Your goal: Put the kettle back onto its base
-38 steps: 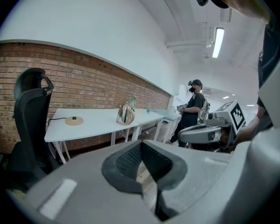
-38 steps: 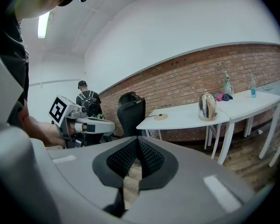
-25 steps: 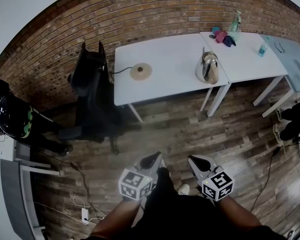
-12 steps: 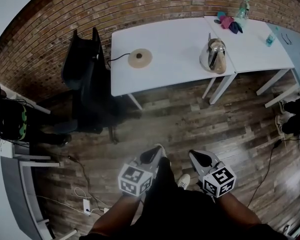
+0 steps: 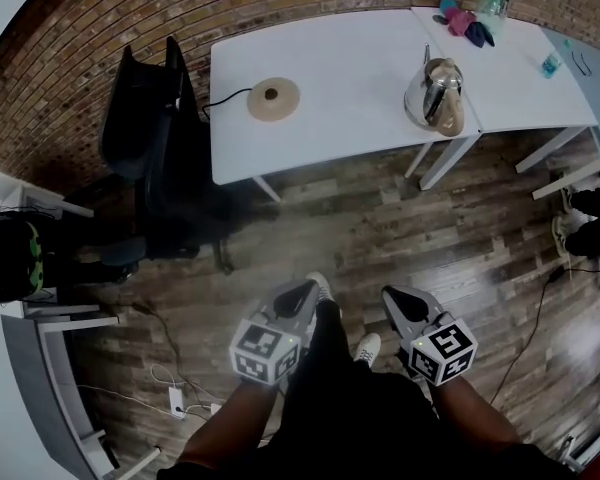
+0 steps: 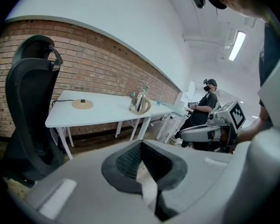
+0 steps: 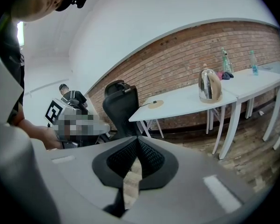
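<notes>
A steel kettle (image 5: 435, 96) with a tan handle stands near the right end of a white table (image 5: 340, 68). Its round tan base (image 5: 273, 98), with a black cord, lies on the same table well to the left. Both show far off in the left gripper view, kettle (image 6: 139, 102) and base (image 6: 82, 104), and in the right gripper view, kettle (image 7: 209, 85) and base (image 7: 155, 104). My left gripper (image 5: 298, 296) and right gripper (image 5: 398, 300) hang side by side over the wooden floor, far short of the table. Each is shut and holds nothing.
A black office chair (image 5: 145, 138) stands at the table's left end. A second white table (image 5: 525, 78) on the right carries bottles and cloths. Another person (image 6: 203, 108) with grippers stands to the right. A power strip and cables (image 5: 172, 403) lie on the floor at left.
The table, kettle and base have slid lower and nearer in the head view as I come closer. Both grippers have sunk a little, still shut and side by side.
</notes>
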`<action>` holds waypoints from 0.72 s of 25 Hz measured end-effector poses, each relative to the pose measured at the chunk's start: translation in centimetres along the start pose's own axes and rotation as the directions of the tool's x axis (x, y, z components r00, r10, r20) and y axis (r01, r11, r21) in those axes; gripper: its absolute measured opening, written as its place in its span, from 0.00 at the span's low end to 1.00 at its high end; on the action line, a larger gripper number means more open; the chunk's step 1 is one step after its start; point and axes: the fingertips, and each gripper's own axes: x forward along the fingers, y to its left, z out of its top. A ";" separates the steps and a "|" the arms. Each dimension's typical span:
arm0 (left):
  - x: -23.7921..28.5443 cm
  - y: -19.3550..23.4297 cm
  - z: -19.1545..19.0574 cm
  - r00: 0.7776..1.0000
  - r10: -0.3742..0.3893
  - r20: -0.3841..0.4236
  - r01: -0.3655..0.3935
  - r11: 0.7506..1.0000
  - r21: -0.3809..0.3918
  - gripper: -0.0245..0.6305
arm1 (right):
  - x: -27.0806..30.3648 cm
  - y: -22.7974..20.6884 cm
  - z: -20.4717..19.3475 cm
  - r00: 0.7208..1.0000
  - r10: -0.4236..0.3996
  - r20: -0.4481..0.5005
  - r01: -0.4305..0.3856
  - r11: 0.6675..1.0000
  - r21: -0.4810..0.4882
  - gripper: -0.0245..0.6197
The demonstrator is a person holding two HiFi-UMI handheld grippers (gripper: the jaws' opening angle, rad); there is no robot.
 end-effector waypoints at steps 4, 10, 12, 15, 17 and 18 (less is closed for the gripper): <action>0.8 1.2 0.4 1.000 0.000 -0.007 0.000 1.000 -0.012 0.04 | 1.4 -0.6 0.4 1.000 -0.001 -0.014 0.001 1.000 0.011 0.08; 1.8 3.5 1.4 1.000 -0.002 -0.011 0.002 1.000 -0.022 0.04 | 3.7 -1.3 1.5 1.000 -0.002 -0.023 0.003 1.000 0.021 0.08; 2.0 4.4 1.7 1.000 -0.001 -0.009 0.001 1.000 -0.025 0.04 | 4.6 -1.5 1.9 1.000 -0.001 -0.024 0.002 1.000 0.022 0.08; 2.5 5.8 2.2 1.000 0.004 -0.005 -0.004 0.999 -0.033 0.04 | 6.0 -1.9 2.4 1.000 0.001 -0.028 0.000 1.000 0.025 0.08; 2.8 6.8 2.5 1.000 0.007 -0.005 -0.007 0.999 -0.037 0.04 | 7.0 -2.1 2.8 1.000 0.001 -0.029 0.000 1.000 0.029 0.08; 2.9 7.3 2.6 1.000 0.008 -0.006 -0.008 0.999 -0.039 0.04 | 7.5 -2.3 3.1 1.000 0.001 -0.030 0.000 1.000 0.031 0.08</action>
